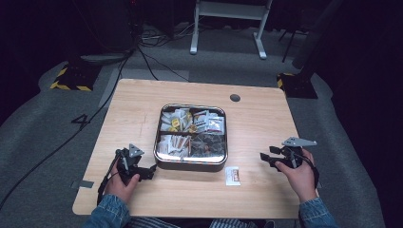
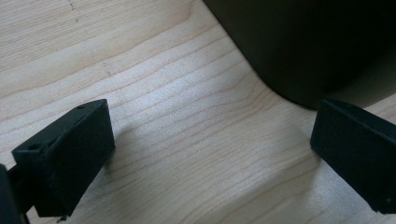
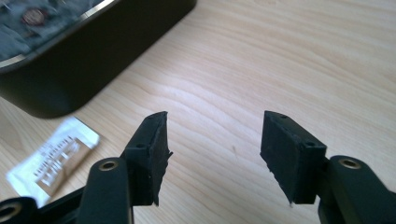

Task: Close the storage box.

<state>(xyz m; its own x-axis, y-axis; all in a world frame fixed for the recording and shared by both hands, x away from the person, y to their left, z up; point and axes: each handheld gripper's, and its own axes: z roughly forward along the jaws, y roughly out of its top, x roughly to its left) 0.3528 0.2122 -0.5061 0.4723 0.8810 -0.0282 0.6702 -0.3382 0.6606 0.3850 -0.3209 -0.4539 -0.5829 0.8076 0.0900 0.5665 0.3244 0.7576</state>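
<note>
A square metal tin (image 1: pixel 190 161) with four compartments of small packets sits mid-table. One loose white sachet (image 1: pixel 232 175) lies on the wood just right of the tin's near corner; it also shows at the lower left of the right gripper view as the sachet (image 3: pixel 51 160). My left gripper (image 1: pixel 151 170) rests near the tin's left front corner, open, with bare wood between its jaws (image 2: pixel 210 154). My right gripper (image 1: pixel 264 157) is held off to the right of the tin, open and empty (image 3: pixel 215 154), pointing toward the tin's dark wall (image 3: pixel 93 51).
The wooden table (image 1: pixel 142 104) has a round cable hole (image 1: pixel 235 98) at the back. Grey carpet, cables and a desk frame (image 1: pixel 228 28) lie beyond. Bare wood surrounds the tin on all sides.
</note>
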